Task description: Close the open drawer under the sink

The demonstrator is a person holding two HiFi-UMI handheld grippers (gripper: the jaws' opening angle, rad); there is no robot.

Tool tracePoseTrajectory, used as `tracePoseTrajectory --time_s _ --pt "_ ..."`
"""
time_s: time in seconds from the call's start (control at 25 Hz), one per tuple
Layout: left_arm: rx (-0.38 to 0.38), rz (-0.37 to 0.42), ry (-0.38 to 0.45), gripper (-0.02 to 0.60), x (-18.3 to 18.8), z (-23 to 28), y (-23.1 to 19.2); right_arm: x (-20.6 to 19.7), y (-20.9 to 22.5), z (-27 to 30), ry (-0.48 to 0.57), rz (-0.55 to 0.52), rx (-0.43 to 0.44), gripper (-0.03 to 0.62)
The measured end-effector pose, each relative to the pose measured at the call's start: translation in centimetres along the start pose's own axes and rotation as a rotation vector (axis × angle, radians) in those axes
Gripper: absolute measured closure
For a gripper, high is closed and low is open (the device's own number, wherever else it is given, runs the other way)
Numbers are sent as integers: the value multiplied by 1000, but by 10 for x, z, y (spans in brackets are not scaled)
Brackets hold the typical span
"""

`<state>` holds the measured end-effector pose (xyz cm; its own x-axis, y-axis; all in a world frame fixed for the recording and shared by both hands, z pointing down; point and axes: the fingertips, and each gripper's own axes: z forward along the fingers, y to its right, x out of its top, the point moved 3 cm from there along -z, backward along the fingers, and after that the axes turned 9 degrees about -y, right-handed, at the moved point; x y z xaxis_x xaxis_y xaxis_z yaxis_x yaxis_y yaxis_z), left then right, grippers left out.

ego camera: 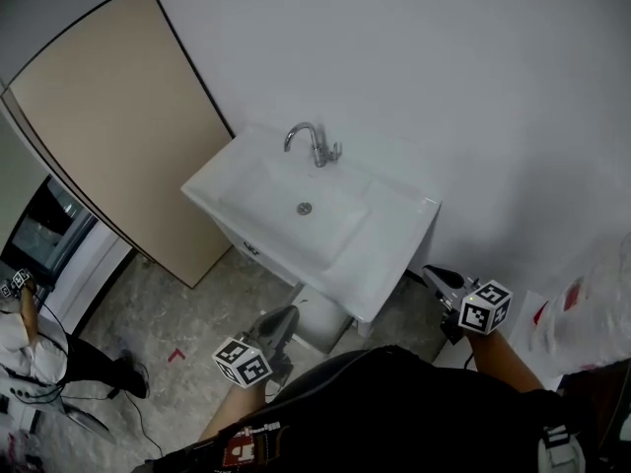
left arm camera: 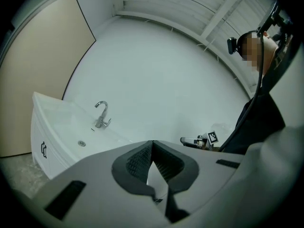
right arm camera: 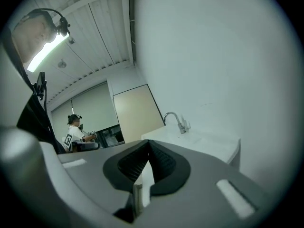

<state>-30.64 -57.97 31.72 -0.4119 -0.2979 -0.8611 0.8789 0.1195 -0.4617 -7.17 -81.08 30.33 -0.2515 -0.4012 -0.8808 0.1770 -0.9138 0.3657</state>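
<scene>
A white sink (ego camera: 340, 239) with a chrome faucet (ego camera: 315, 144) stands against the white wall. Below its front edge a white drawer (ego camera: 320, 321) sticks out of the cabinet, mostly hidden by the basin. My left gripper (ego camera: 286, 315) hovers just left of the drawer, shut and empty. My right gripper (ego camera: 434, 274) is at the sink's right corner, also shut with nothing in it. In the left gripper view the closed jaws (left arm camera: 152, 142) point past the sink (left arm camera: 61, 127) and its faucet (left arm camera: 101, 115). In the right gripper view the closed jaws (right arm camera: 148, 141) face the sink (right arm camera: 204, 141) from its right side.
A tall beige panel (ego camera: 118, 126) stands to the left of the sink. Another person (ego camera: 30, 343) stands at the far left by a dark window. A white plastic bag (ego camera: 582, 313) lies at the right. The floor is speckled grey stone (ego camera: 158, 304).
</scene>
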Motion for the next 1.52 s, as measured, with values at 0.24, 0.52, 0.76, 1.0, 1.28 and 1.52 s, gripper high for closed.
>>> tracePoseTrajectory --time_s 0.24,0.52,0.76,1.0,1.28,1.52 --pt "151 -58 24 580 -29 -15 -17 2 10 43 -47 -31 126 592" --pt "296 -93 55 580 -57 -68 -54 -12 -28 103 -120 -71 242 592" --pt "359 -102 -6 580 -86 -117 -82 -9 -73 141 -122 -94 273 592" --pt "311 -125 -149 580 -122 -116 -106 -20 -99 167 -128 -87 267 592" --pt "215 -175 -251 580 -167 -86 -116 -65 -107 176 -192 -48 268 592" --pt "177 -208 -331 580 -207 -70 -122 -95 -112 180 -240 -39 300 592"
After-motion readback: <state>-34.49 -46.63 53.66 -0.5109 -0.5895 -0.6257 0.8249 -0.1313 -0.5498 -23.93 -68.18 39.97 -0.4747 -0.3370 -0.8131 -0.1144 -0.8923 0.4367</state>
